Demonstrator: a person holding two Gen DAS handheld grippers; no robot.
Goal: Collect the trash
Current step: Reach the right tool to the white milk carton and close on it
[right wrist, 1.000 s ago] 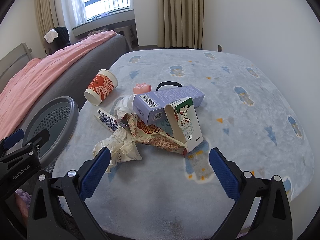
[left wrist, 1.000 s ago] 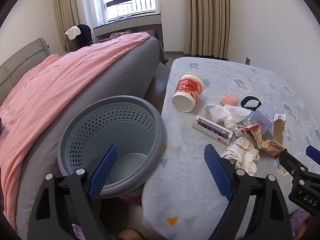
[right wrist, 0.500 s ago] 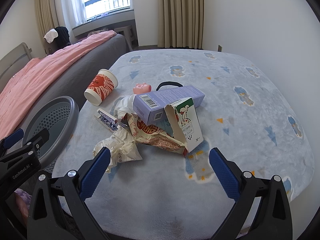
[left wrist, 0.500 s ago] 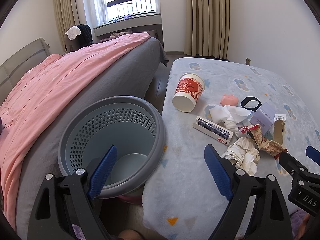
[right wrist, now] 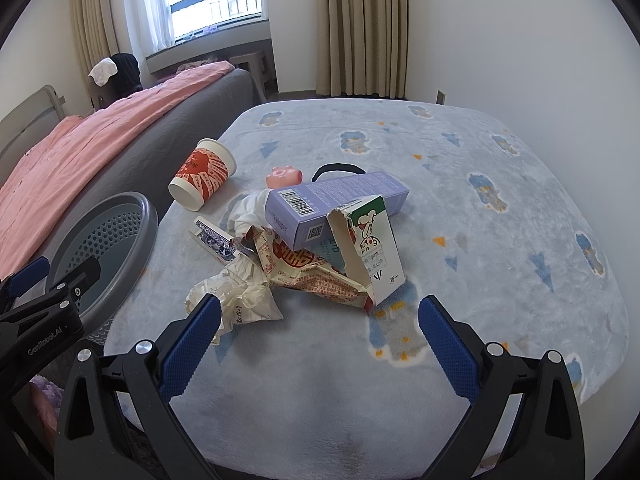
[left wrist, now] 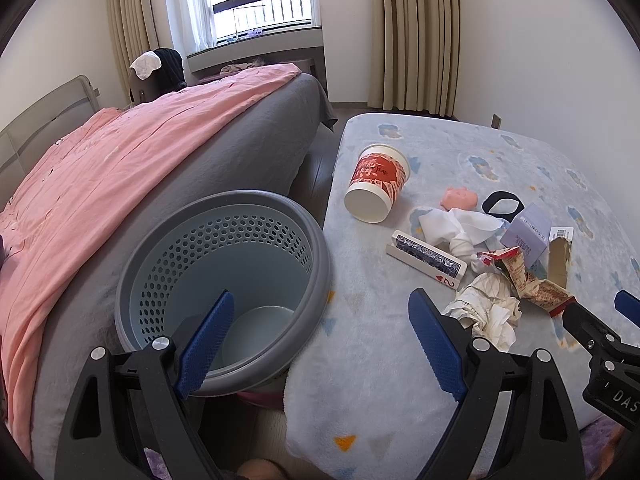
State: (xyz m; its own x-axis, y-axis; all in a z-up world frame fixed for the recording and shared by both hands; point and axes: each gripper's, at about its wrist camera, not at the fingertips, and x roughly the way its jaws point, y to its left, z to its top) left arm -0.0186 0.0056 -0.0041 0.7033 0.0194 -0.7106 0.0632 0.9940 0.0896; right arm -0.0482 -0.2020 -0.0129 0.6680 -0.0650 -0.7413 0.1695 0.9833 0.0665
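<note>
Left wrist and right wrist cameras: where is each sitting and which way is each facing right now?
Left wrist: behind the open left gripper, facing the gray basket and table edge; right gripper enters at right.
Right wrist: behind the open right gripper, over the table's near edge, facing the trash pile, crumpled paper nearest; left gripper at left.
Shared: basket, red cup, pile.

Left gripper point(left wrist: 320, 340) wide open, holding nothing. Right gripper point(right wrist: 318, 334) wide open too – empty, held side by side.
</note>
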